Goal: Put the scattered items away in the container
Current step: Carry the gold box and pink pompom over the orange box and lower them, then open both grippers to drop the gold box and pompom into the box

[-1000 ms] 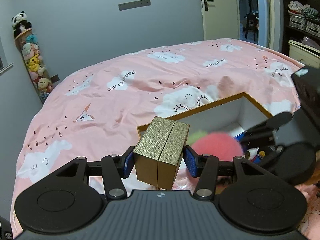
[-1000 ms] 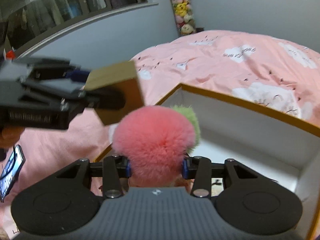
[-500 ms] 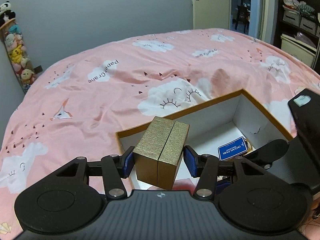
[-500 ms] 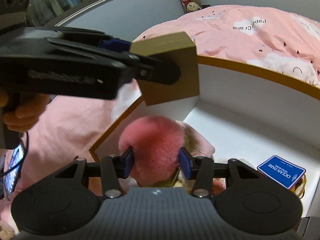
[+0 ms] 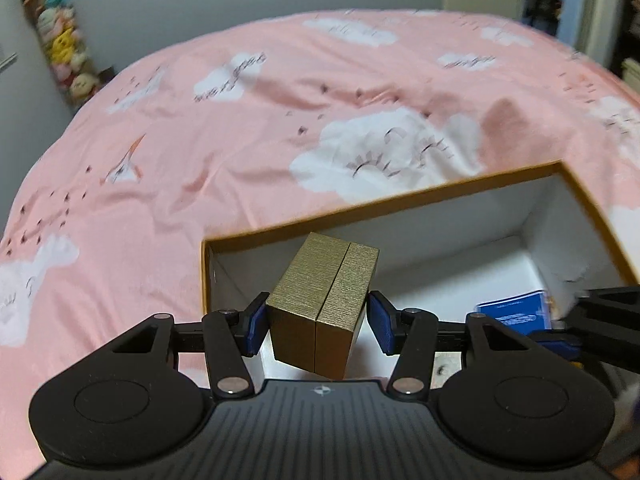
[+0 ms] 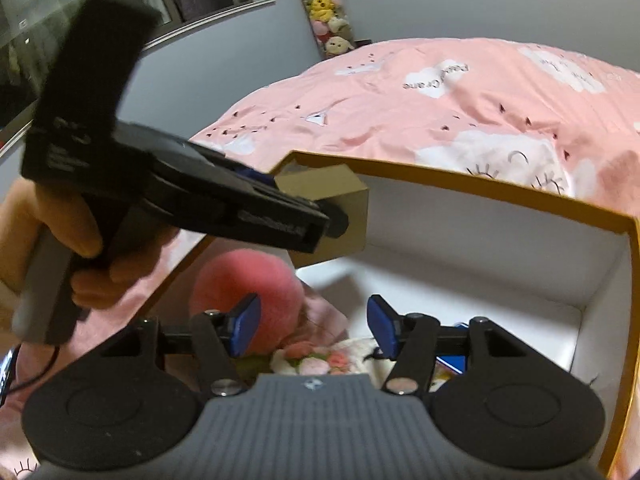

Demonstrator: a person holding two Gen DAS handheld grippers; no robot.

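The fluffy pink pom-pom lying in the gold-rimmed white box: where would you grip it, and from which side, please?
Pinch the fluffy pink pom-pom across its round middle, coming straight down through the open top of the gold-rimmed white cardboard box. It lies low in a corner, so the walls block side approaches. Being round and soft, any pad axis should suit. The open right gripper is just beside it.

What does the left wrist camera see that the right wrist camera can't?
Only the left wrist view shows the seam down the gold box's top, and the doorway.

Only the right wrist view shows the pink fluffy ball lying in the container, the open right tool just past it, and the hand holding the left tool.

Both show the gold box, the white container, the blue card and the pink bedspread.
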